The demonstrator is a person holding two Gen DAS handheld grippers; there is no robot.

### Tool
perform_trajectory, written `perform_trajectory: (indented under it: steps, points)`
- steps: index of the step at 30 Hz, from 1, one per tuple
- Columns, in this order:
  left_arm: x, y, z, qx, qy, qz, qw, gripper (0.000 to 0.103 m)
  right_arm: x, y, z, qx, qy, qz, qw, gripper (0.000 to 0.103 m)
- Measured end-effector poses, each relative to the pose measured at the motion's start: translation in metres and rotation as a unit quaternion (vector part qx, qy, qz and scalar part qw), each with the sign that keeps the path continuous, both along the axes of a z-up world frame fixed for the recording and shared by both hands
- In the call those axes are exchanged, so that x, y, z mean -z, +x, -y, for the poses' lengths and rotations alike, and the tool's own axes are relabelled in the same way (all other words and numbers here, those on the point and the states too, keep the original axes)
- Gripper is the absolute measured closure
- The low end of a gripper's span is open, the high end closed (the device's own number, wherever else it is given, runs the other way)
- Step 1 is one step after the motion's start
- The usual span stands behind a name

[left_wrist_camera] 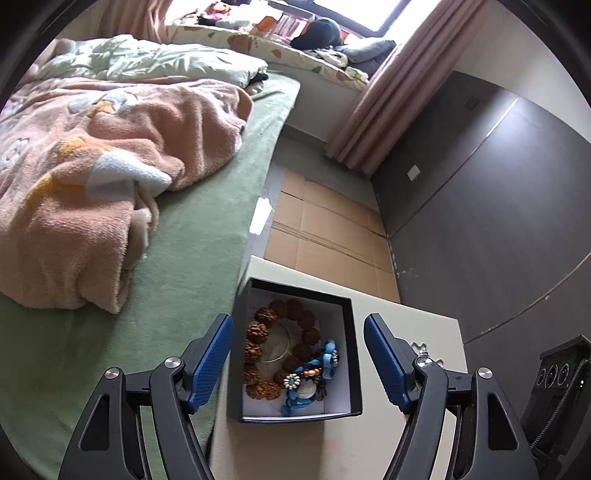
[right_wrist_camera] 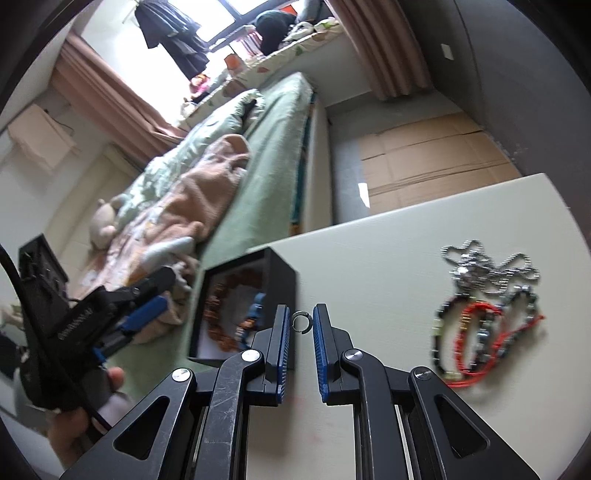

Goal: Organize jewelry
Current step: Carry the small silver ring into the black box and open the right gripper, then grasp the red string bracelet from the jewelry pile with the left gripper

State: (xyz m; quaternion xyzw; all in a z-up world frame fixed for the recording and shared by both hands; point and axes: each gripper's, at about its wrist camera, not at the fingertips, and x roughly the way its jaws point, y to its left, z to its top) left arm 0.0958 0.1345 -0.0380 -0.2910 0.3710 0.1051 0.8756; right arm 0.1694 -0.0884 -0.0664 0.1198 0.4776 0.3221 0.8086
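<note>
Above the black box [left_wrist_camera: 352,354], left tongs [left_wrist_camera: 299,363] gape wide; right tongs [right_wrist_camera: 299,325] pinch a ring [right_wrist_camera: 302,322].

— What sort of room is this?

— A bedroom in someone's home. There's a bed [left_wrist_camera: 229,206] with a green sheet, a rumpled peach fleece blanket [left_wrist_camera: 110,155] and a pale floral quilt [left_wrist_camera: 147,61] on it.

— Anything else?

— Pink curtains [left_wrist_camera: 384,96] at a bright window, a cushioned window seat [left_wrist_camera: 295,51] piled with clothes and pillows, garments [right_wrist_camera: 173,33] hanging against the glass, and flattened cardboard [left_wrist_camera: 325,229] on the floor by the bed
</note>
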Motion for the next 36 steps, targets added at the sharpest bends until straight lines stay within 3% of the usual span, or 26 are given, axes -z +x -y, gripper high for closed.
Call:
perform_trajectory:
  steps: [12, 17, 22, 25, 26, 32, 35, 36]
  points:
    - [-0.004, -0.010, -0.017, -0.029, 0.001, -0.002, 0.9996, 0.029, 0.012, 0.001, -0.050, -0.033, 0.069, -0.021, 0.997, 0.088]
    - [-0.002, -0.012, -0.027, -0.043, -0.014, -0.004, 0.9990, 0.019, 0.019, 0.000, -0.068, -0.042, 0.092, -0.028, 0.994, 0.088]
    - [-0.001, -0.016, -0.035, -0.057, -0.025, -0.004, 0.9981, 0.016, 0.025, 0.005, -0.074, -0.041, 0.120, -0.041, 0.991, 0.086]
    - [0.001, -0.016, -0.036, -0.057, -0.031, -0.006, 0.9979, 0.016, 0.025, 0.006, -0.076, -0.043, 0.113, -0.045, 0.992, 0.044]
    - [0.001, -0.016, -0.035, -0.055, -0.032, -0.007, 0.9980, 0.016, 0.023, 0.005, -0.073, -0.036, 0.110, -0.037, 0.993, 0.038]
    - [0.002, -0.013, -0.026, -0.041, -0.027, -0.011, 0.9987, 0.016, 0.022, 0.008, -0.050, -0.011, 0.085, -0.045, 0.995, 0.036]
    - [0.003, -0.010, -0.019, -0.031, -0.024, -0.014, 0.9991, 0.016, 0.021, 0.008, -0.033, 0.004, 0.066, -0.051, 0.996, 0.022]
    - [0.004, -0.008, -0.014, -0.026, -0.023, -0.015, 0.9993, 0.016, 0.019, 0.007, -0.027, 0.007, 0.063, -0.050, 0.997, 0.022]
